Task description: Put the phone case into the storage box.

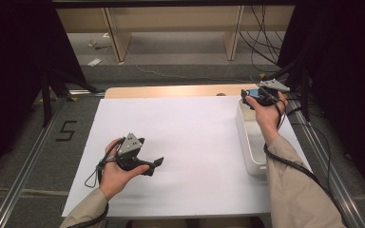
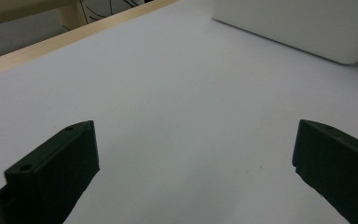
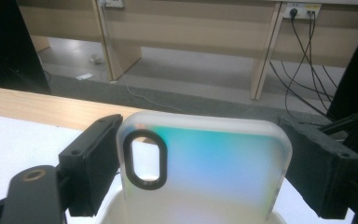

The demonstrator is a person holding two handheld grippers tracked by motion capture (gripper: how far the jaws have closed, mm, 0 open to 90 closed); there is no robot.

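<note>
The high view shows a desk (image 1: 138, 91) of light wood covered by a white sheet (image 1: 185, 142), with two forearms entering from the bottom edge of the frame. At the lower left of the frame the left gripper (image 1: 156, 164) is held just above the sheet, pointing toward the right of the frame. In the left gripper view its two black fingers (image 2: 60, 168) stand wide apart, released, with bare white sheet between them. A corner of the white bin (image 2: 307, 28) appears at the upper right of that view.

At the upper right of the high view the right gripper (image 1: 245, 96) is held over the far end of the white bin (image 1: 247, 142), which lies along the right edge of the sheet. In the right gripper view its fingers (image 3: 93, 163) are clenched on a translucent phone case (image 3: 205, 172), one finger against each long side. The case stands upright at the centre of that frame, frosted with a blue-green and pink tint, its dark-rimmed oval camera opening at its upper left. The lower end of the case sits above the rim of the bin at the bottom of the frame. Wooden furniture legs (image 3: 114, 51) and black cables (image 3: 307, 60) occupy the floor beyond the desk.
</note>
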